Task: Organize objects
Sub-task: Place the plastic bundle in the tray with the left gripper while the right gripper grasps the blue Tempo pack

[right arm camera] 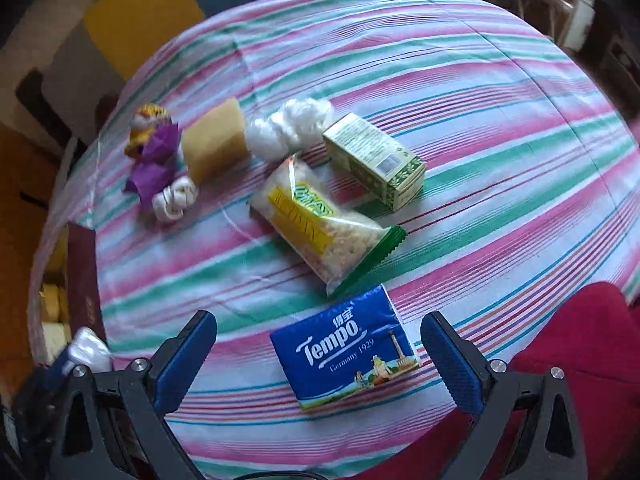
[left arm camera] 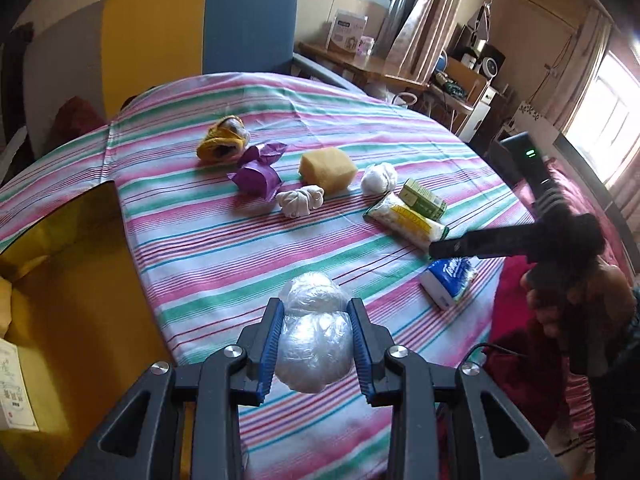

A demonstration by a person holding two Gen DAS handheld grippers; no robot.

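My left gripper is shut on a crumpled clear plastic bag, held above the striped tablecloth. My right gripper is open, its jaws on either side of a blue Tempo tissue pack that lies on the cloth; the pack also shows in the left wrist view. Beyond it lie a snack packet, a green box, a yellow sponge, white wads, a purple wrapper and a yellow toy.
An open yellow-lined box with items inside stands at the table's left edge. A blue and yellow chair stands behind the table. A red cloth lies at the table's right edge. A cluttered desk is at the back.
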